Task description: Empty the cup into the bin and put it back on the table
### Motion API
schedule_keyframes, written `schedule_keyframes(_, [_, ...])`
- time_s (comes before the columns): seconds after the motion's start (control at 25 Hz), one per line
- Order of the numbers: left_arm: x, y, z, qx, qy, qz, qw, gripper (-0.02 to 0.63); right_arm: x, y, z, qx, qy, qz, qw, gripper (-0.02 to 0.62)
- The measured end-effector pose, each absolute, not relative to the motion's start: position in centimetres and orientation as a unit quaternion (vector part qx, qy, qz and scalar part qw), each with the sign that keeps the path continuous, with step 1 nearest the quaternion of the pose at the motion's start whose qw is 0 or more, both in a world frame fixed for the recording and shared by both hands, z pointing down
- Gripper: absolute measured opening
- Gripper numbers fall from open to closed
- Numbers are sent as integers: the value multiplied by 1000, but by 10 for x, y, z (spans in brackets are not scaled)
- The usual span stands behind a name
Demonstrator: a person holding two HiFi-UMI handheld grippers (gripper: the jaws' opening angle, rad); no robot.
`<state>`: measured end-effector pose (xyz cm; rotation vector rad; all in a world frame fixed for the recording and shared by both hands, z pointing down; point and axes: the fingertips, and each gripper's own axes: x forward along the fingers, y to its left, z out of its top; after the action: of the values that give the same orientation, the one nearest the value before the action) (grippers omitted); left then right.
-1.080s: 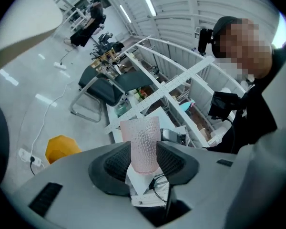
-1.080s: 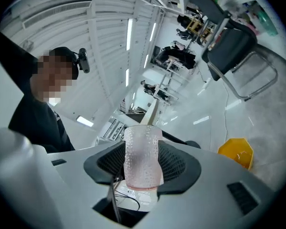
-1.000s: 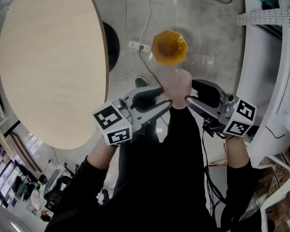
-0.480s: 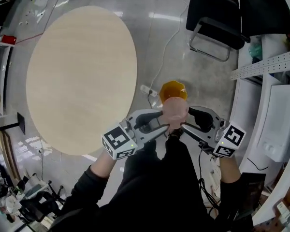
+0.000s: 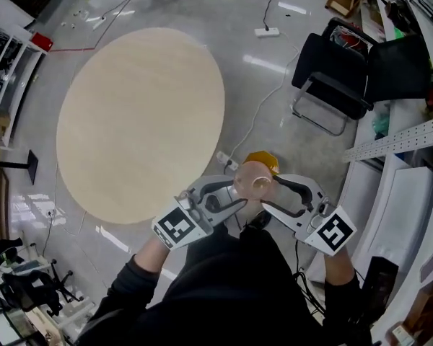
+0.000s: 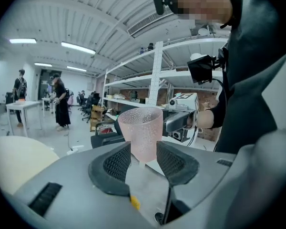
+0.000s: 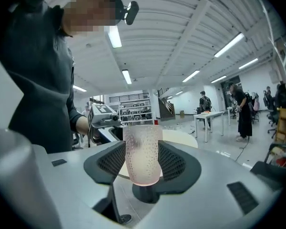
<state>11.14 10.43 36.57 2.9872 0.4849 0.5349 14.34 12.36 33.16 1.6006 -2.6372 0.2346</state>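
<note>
A pink, dimpled translucent cup [image 5: 252, 180] hangs in front of my chest, upright, over the floor. My left gripper [image 5: 238, 193] and my right gripper [image 5: 265, 197] meet at it from opposite sides. In the left gripper view the cup [image 6: 141, 131] stands between the ribbed pads [image 6: 118, 162], its lower part touching them. From the right gripper's side the cup [image 7: 142, 152] fills the gap between both pads [image 7: 172, 162]. The orange bin [image 5: 264, 160] on the floor is mostly hidden behind the cup. The round wooden table [image 5: 141, 121] lies to the left.
A black chair [image 5: 343, 74] stands at the right back, with white shelving [image 5: 411, 135] along the right edge. A power strip [image 5: 226, 160] and cable lie on the floor near the bin. People stand far off in both gripper views.
The head view has swung up and back, so the whole table and the chair now show. The cup and both grippers sit lower in view, and the cup covers most of the bin.
</note>
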Motion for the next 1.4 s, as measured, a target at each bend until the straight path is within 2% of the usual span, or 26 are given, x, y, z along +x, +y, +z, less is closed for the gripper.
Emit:
schedule_keyframes(0.12, [103, 106, 363, 975, 127, 181, 1, 184, 132, 126, 329, 501, -862, 46, 59, 221])
schedule_keyframes(0.24, [90, 103, 360, 979, 94, 180, 0, 184, 120, 122, 328, 483, -872, 36, 72, 221])
schedule_keyframes(0.68, [14, 56, 353, 985, 4, 174, -7, 184, 46, 70, 318, 424, -903, 18, 69, 221])
schedule_keyframes(0.92, [-44, 14, 360, 983, -33, 179, -2, 184, -13, 25, 323, 397, -914, 20, 83, 221])
schedule_keyframes(1.12, [-104, -23, 372, 979, -61, 194, 4, 184, -70, -11, 341, 356, -925, 19, 133, 221])
schedule_keyframes(1.4, [-182, -71, 397, 971, -97, 219, 6, 184, -145, -63, 362, 332, -930, 29, 155, 221])
